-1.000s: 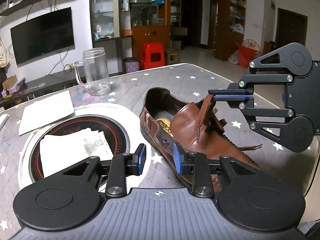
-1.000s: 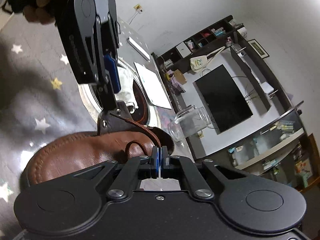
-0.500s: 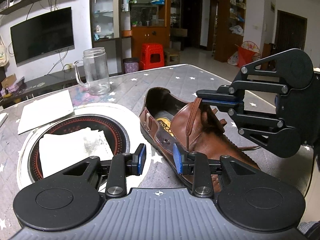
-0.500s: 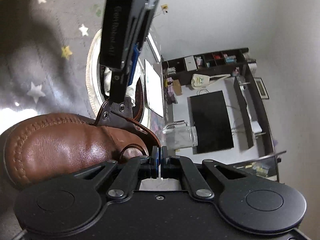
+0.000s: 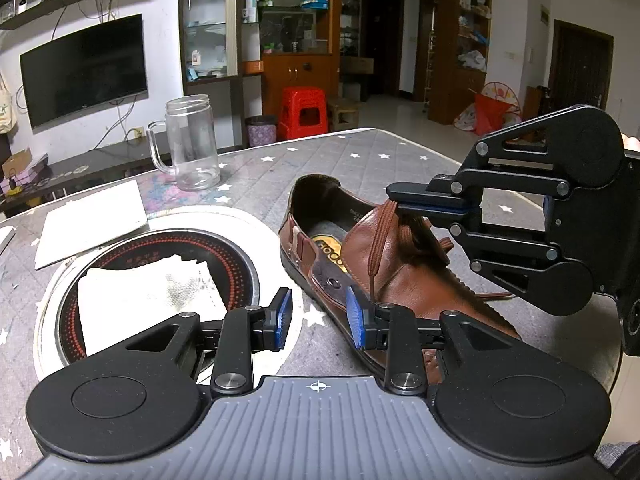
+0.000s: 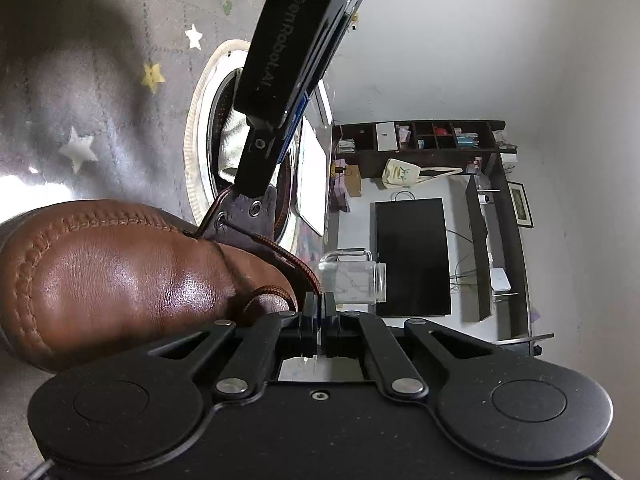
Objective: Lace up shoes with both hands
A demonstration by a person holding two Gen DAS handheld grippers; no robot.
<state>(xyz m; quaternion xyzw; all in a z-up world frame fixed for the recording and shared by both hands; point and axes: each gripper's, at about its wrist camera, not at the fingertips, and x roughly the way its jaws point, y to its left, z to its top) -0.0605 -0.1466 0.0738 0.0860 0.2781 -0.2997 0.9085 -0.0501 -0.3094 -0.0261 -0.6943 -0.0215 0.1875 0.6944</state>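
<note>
A brown leather shoe lies on the star-patterned table, toe towards me in the left wrist view. My right gripper reaches in from the right above the tongue, shut on the brown lace. From it the lace drops to the near eyelet flap. The right wrist view shows the lace running from an eyelet into the closed jaws of my right gripper. My left gripper stands open beside the shoe's near side, with nothing between its pads. Its right finger is at the eyelet flap.
A round cooktop with a white cloth on it sits left of the shoe. Behind stand a glass jar mug and a white sheet. The table's far edge runs behind the shoe.
My right gripper has sunk towards the shoe and rolled, still shut on the lace, which now hangs lower and longer. The left gripper has not moved.
</note>
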